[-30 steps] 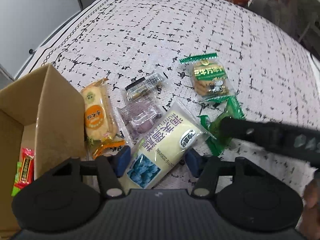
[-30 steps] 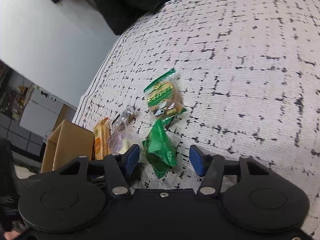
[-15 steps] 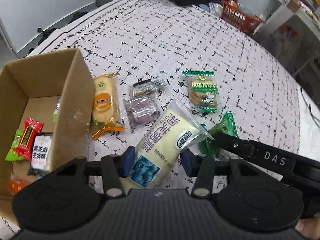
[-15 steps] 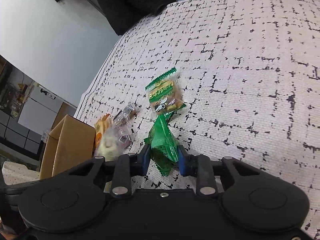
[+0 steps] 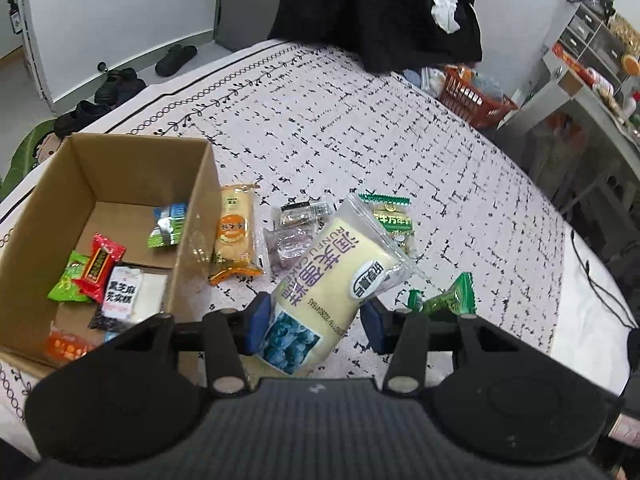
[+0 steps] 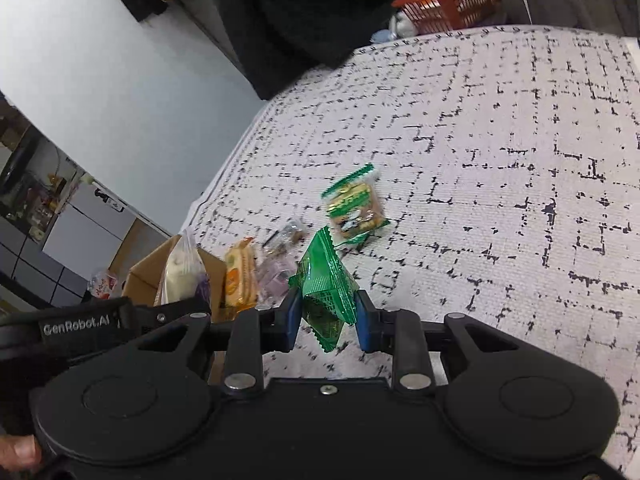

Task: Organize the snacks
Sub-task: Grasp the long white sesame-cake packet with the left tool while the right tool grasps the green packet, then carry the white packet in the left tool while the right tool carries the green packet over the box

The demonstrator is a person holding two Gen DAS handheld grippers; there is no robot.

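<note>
My left gripper is shut on a long pale yellow cake pack and holds it above the bed, right of the open cardboard box. The box holds several snack packs, one of them red. My right gripper is shut on a small green snack pack, lifted off the cover; that pack also shows in the left wrist view. On the cover lie an orange-labelled cracker pack, two clear wrapped snacks and a green-edged biscuit pack.
The bed has a white cover with black dashes. An orange basket and dark clothes are beyond the far edge. Shoes lie on the floor at left. A grey shelf unit stands at right.
Both grippers closed on their packs and rose. The left lifted the cake pack off the cover; the right lifted the green pack. The views pulled back, showing more of the box.
</note>
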